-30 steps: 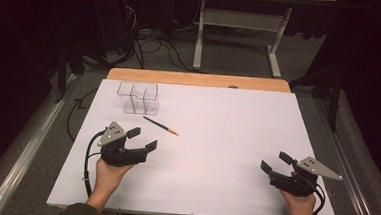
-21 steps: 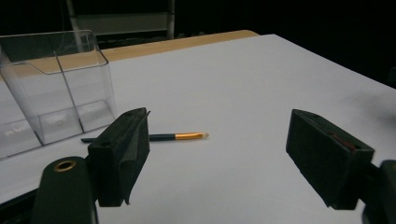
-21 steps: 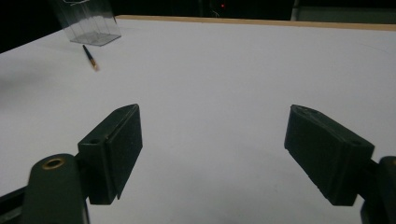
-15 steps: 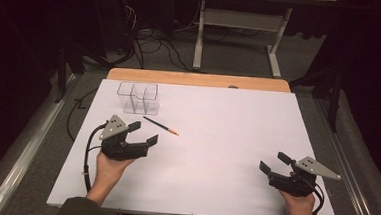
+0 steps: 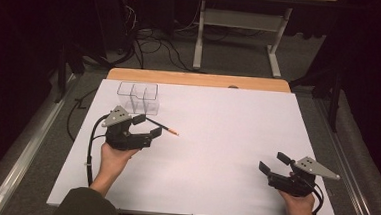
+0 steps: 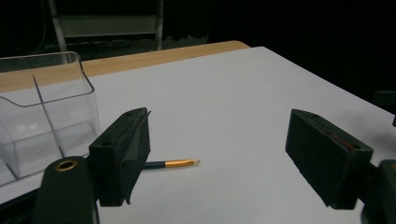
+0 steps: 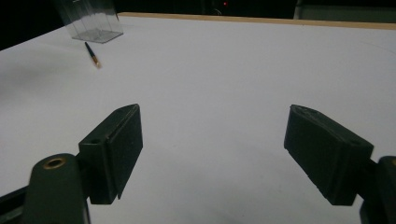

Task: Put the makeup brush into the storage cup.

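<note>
A thin dark pencil-like stick with an orange end [image 5: 163, 127] [image 6: 175, 163] [image 7: 92, 54] lies on the white table top, just in front of a clear divided plastic box [image 5: 138, 96] [image 6: 42, 116] [image 7: 88, 18]. My left gripper [image 5: 147, 126] [image 6: 219, 163] is open and hovers right over the stick's dark end, its jaws wide apart. At the table's near right my right gripper [image 5: 274, 162] [image 7: 212, 158] is open too, with nothing between its jaws.
The white sheet [image 5: 216, 139] covers most of a wooden table whose far edge [image 5: 195, 79] shows. Beyond it are a metal stand [image 5: 238, 35] and cables on the floor. A metal rail [image 5: 20, 152] runs along the left.
My left gripper has moved forward, toward the stick and the clear box. The right gripper has stayed in place.
</note>
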